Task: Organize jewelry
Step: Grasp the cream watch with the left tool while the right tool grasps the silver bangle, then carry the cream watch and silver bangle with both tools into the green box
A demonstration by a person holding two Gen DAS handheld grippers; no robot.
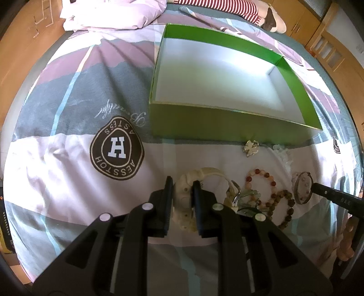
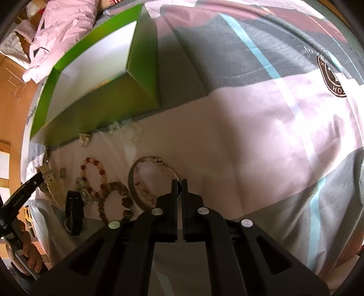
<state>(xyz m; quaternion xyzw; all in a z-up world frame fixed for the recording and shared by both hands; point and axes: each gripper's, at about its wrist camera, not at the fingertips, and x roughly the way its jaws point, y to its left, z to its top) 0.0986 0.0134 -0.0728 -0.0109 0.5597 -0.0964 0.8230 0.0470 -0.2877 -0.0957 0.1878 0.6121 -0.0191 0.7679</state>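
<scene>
- Cream-coloured watch (image 1: 185,200) lying on the bed (image 1: 68,177), case sitting between the jaws of the left hand-held gripper (image 1: 183,185), strap curving away toward the box.
- Closing on the watch case: both left fingers (image 1: 168,193) pressing against its sides, jaws narrowed to the width of the case.
- Black right hand-held gripper (image 2: 179,184) pinching the rim of a metal bangle (image 2: 145,179), jaws almost together with only the thin band between them.
- Bangle resting flat on the pale part of the bed cover, a string of pale beads lying inside its ring.
- Green box (image 1: 227,95) standing open on the bed just beyond the jewelry, white inside, holding nothing visible.
- Lying between watch and bangle: a red-and-amber bead bracelet (image 1: 261,184) and a brown bead bracelet (image 1: 284,207), touching each other.
- Sitting close against the box's near wall: a small silver clover charm (image 1: 250,148) and a clear bead piece (image 1: 282,152), too blurred for detail.
- Showing in the right wrist view only: a dark watch (image 2: 74,211) lying near the brown beads.
- Greenish piece (image 1: 248,198) lying beside the cream strap's buckle, shape unclear.
- Gripping the left handle at the edge of the right wrist view: a bare hand (image 2: 25,246).
- Pink pillow (image 1: 109,13) lying at the far end of the bed.
</scene>
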